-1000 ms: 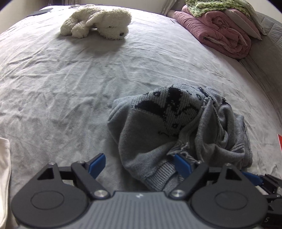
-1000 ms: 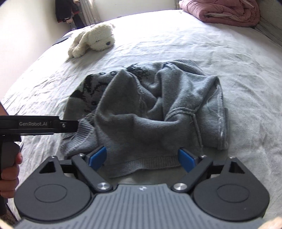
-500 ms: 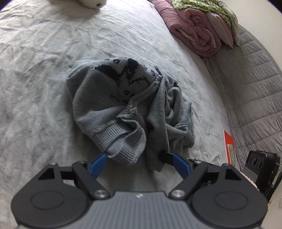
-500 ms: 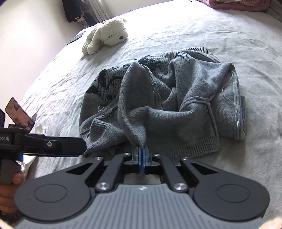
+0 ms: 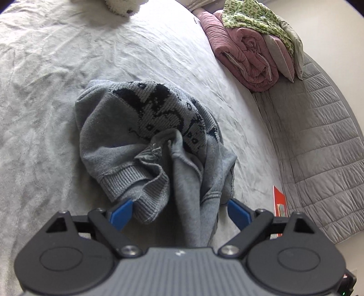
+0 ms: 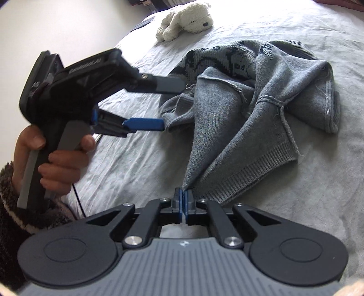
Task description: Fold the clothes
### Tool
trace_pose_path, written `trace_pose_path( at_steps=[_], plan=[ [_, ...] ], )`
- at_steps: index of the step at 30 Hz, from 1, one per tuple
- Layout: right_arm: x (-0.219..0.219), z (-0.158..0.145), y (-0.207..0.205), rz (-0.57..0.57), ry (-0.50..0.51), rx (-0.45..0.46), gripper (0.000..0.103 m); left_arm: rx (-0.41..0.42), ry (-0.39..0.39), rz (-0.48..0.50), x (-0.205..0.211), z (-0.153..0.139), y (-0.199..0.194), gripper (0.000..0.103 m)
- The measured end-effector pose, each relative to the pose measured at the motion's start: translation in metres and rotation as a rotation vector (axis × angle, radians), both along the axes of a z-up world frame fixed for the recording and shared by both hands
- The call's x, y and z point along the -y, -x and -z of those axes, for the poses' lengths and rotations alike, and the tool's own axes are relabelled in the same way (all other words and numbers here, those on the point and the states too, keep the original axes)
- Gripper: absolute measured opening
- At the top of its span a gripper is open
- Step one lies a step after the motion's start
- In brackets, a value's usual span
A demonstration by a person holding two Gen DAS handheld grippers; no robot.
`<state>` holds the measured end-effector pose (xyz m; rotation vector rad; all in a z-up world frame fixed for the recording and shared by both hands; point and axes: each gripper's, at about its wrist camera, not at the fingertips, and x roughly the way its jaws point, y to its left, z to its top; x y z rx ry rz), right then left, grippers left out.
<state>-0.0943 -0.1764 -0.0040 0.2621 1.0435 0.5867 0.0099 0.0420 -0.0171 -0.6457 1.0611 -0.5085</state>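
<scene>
Sweater (image 5: 145,145), grey knit with a black pattern across one part, lies crumpled in a heap on a bed (image 5: 45,95) covered by a wrinkled pale grey sheet. A white plush dog (image 6: 186,20) lies farther up the bed, well apart from the heap. At the far side, a rolled pink duvet (image 5: 245,57) carries a green patterned cloth (image 5: 254,20) on top, and a quilted grey cover (image 5: 318,141) runs along that edge. A red card (image 5: 280,201) shows near the quilted cover. A pale wall stands behind the bed in the right wrist view.

The right gripper (image 6: 183,200) is clenched on a fold of the sweater, the blue pads pressed together with the cloth pinched between them and drawn up into a taut peak toward the camera. The left gripper (image 5: 179,213) stands wide, and its jaws have just been opening; a ribbed hem and a hanging fold lie between the blue fingers (image 5: 120,213), but the pads do not press on the cloth. In the right wrist view a hand (image 6: 54,159) in a fuzzy dark sleeve (image 6: 13,218) grasps that gripper's handle, its fingers reaching to the sweater's near edge.

The sweater is bunched, partly inside out with raw seams showing, its ribbed hem (image 6: 254,173) spread on the sheet beside the pinched peak.
</scene>
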Motion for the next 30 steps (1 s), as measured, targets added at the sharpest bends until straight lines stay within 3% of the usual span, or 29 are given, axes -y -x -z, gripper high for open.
trace_pose_path(
  at_steps=[3,7,14,19,20,21,22,26,30],
  plan=[
    [-0.003,0.000,0.011,-0.053,-0.017,-0.012,0.003,0.023,-0.023,0.003,0.005,0.000,0.001,0.091],
    [-0.009,0.001,0.017,-0.074,0.031,0.005,0.003,0.039,-0.079,-0.003,0.011,0.000,-0.001,0.088],
    [0.020,-0.013,0.002,0.048,0.048,0.057,0.003,0.130,-0.206,-0.053,-0.003,-0.020,-0.001,0.088],
    [0.047,-0.017,-0.018,0.176,0.047,0.078,0.015,0.082,-0.271,-0.052,-0.013,-0.015,-0.003,0.090],
    [0.051,-0.015,-0.024,0.204,0.056,0.079,0.024,0.064,-0.289,-0.053,-0.014,-0.012,-0.004,0.090],
    [0.055,-0.013,-0.031,0.238,0.068,0.081,0.045,0.046,-0.307,-0.054,-0.015,-0.009,-0.005,0.090],
    [0.059,-0.011,-0.036,0.268,0.078,0.084,0.053,0.029,-0.323,-0.055,-0.016,-0.006,-0.006,0.090],
    [0.072,-0.001,-0.065,0.359,0.122,0.088,0.056,-0.003,-0.333,-0.069,-0.016,0.004,-0.013,0.090],
    [0.089,0.011,-0.089,0.449,0.178,0.063,0.056,-0.007,-0.346,-0.057,-0.009,0.011,-0.020,0.082]
  ],
)
